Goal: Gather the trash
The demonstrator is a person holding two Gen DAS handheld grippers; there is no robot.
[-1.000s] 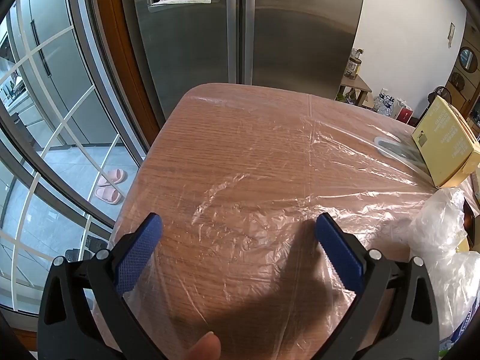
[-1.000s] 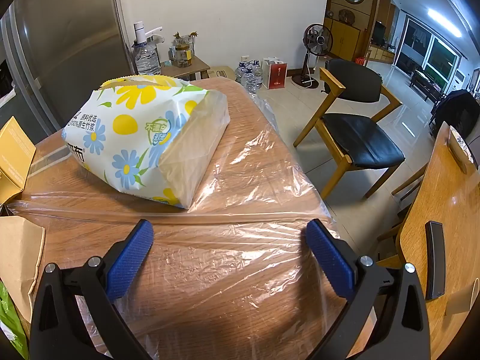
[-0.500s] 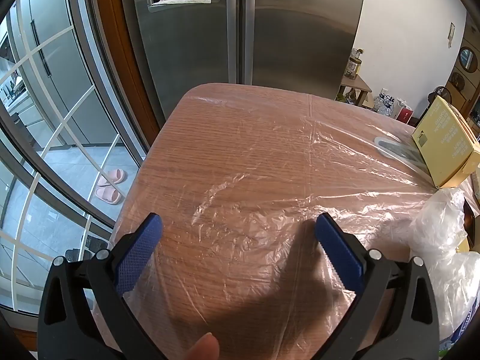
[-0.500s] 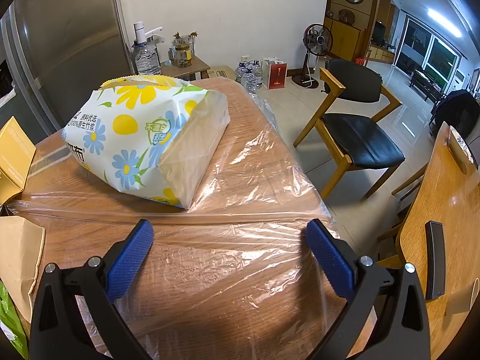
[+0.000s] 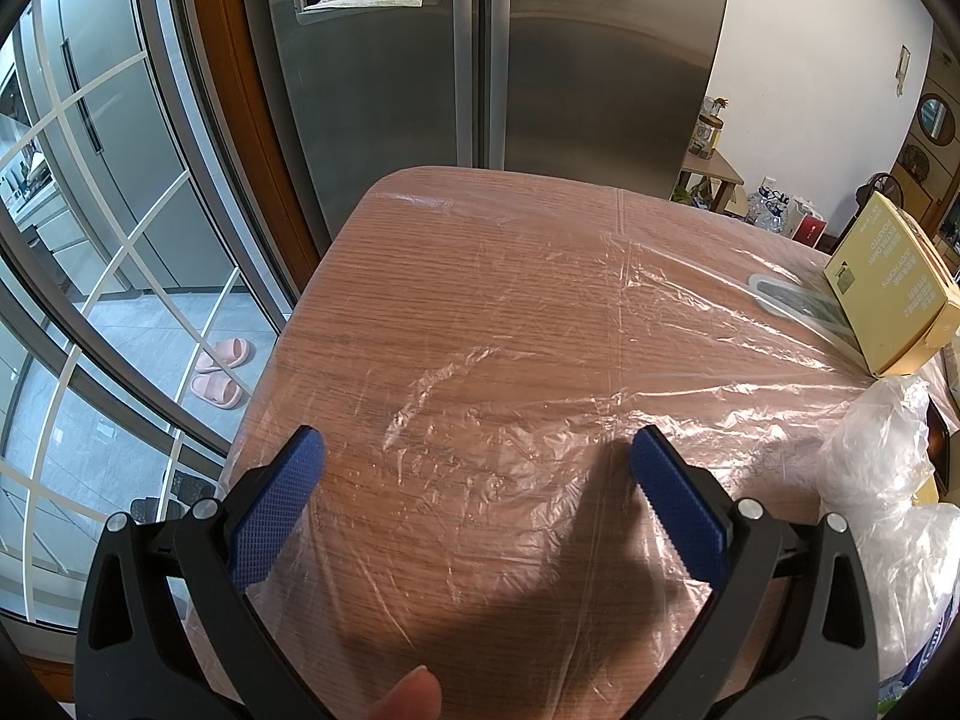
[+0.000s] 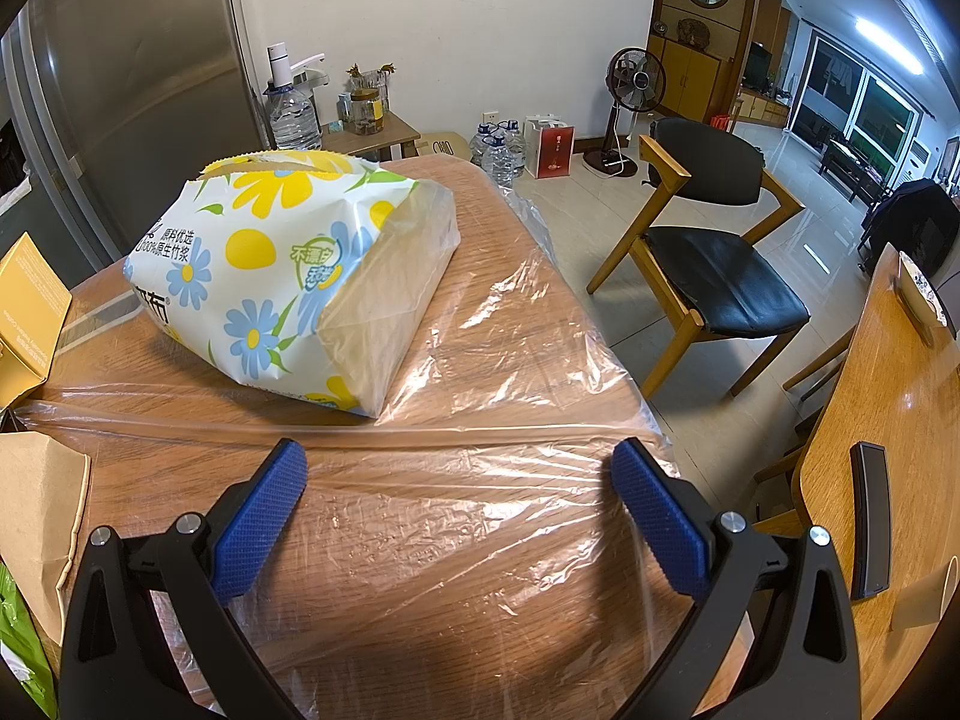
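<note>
Yellow box (image 5: 894,288) runs off the right edge, its small print unreadable; that green scrap (image 6: 21,648) bottom-left, possibly packaging, is mostly cropped.

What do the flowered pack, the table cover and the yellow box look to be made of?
Flowered pack: thin printed plastic film, glossy; its open end is clear and creased. Table cover: clear plastic sheet, shiny and wrinkled, wood grain showing through. Yellow box: likely matte cardboard, flat faces with sharp folded edges.
</note>
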